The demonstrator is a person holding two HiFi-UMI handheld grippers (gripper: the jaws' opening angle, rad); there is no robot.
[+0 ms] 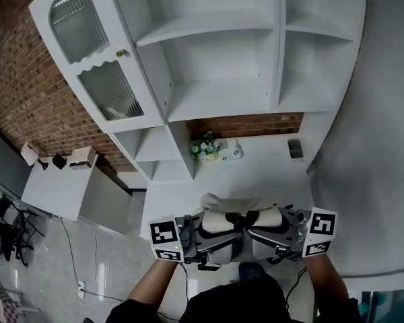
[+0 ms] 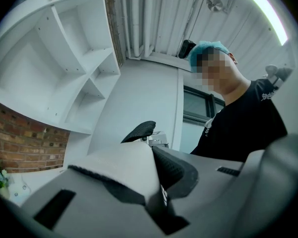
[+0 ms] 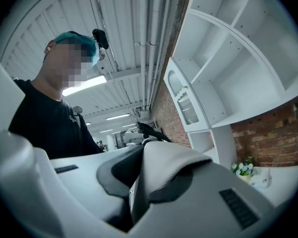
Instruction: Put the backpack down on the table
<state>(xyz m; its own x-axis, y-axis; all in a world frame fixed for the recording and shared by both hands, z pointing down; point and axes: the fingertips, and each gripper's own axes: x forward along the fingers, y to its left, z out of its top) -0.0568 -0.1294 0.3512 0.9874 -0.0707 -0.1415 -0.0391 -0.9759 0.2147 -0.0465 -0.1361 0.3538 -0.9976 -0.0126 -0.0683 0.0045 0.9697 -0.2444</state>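
The cream backpack [image 1: 229, 204] hangs between my two grippers, above the near edge of the white table [image 1: 256, 175]. In the head view my left gripper [image 1: 217, 226] is shut on the left shoulder strap [image 1: 215, 221], and my right gripper [image 1: 265, 225] is shut on the right shoulder strap [image 1: 269, 217]. The left gripper view shows a cream strap with black mesh padding [image 2: 134, 165] pinched between the jaws of the left gripper [image 2: 156, 195]. The right gripper view shows the same for the other strap [image 3: 166, 165] in the right gripper [image 3: 134, 195]. The pack's lower part is hidden by grippers and arms.
A white shelf unit [image 1: 215, 52] rises behind the table, with a ribbed-glass cabinet door [image 1: 97, 59] swung to the left. At the table's back stand a small flower pot [image 1: 205, 147], a white object [image 1: 231, 151] and a grey cup [image 1: 295, 148]. Brick wall lies behind.
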